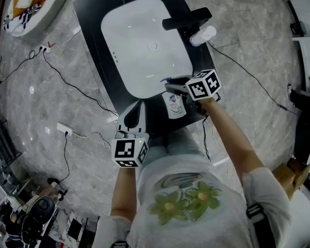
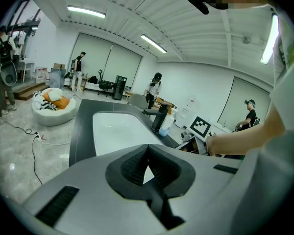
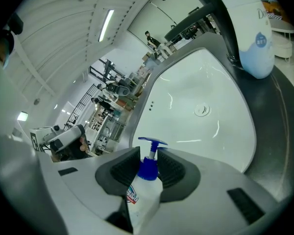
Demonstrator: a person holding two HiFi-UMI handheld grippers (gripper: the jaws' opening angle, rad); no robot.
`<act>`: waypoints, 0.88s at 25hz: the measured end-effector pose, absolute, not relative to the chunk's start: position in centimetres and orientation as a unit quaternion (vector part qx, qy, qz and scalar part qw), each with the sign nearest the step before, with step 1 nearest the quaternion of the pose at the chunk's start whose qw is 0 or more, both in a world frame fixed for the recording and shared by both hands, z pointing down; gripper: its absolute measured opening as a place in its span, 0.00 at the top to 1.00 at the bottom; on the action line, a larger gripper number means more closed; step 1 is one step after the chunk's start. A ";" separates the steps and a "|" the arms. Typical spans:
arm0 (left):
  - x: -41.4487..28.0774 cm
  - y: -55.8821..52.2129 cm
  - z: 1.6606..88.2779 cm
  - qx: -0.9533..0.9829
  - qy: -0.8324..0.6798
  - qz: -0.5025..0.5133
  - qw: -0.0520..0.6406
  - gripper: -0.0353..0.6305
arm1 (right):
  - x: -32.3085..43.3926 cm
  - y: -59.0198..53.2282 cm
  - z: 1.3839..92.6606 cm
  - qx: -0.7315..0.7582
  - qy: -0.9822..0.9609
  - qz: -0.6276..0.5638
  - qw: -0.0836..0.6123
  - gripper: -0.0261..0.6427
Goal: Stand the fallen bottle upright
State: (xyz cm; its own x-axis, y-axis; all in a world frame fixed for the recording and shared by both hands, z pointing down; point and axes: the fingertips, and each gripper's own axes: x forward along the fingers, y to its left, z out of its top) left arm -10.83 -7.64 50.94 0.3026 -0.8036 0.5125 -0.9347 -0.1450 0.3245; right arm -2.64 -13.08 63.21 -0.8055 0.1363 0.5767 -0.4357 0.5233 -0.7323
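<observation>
A white pump bottle [image 3: 146,182] with a blue pump head sits between the jaws of my right gripper [image 3: 148,156]. The pads press on its blue collar from both sides. In the head view this bottle [image 1: 174,105] is at the front edge of the black counter [image 1: 93,14], its label facing up and its pump end towards the basin, with my right gripper [image 1: 172,88] over it. My left gripper [image 1: 136,113] hovers at the counter's front left, apart from the bottle. Its jaws [image 2: 147,153] are shut with nothing between them.
A white basin [image 1: 144,45] is set in the counter, with a black tap [image 1: 186,18] at its right rim. A second white bottle [image 1: 202,35] stands beside the tap. Cables [image 1: 67,81] and a power strip [image 1: 64,129] lie on the marble floor at left.
</observation>
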 end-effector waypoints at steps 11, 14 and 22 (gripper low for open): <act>-10.2 -7.0 49.5 0.760 -0.574 0.106 0.286 0.92 | -2.5 -13.1 60.5 0.110 -0.856 0.426 0.270 0.77; -10.4 -6.6 49.1 0.762 -0.574 0.107 0.282 0.92 | -2.4 -13.2 59.7 0.117 -0.864 0.415 0.261 0.77; -10.5 -5.8 47.9 0.765 -0.574 0.107 0.271 0.92 | -2.1 -12.9 57.8 0.126 -0.879 0.389 0.246 0.78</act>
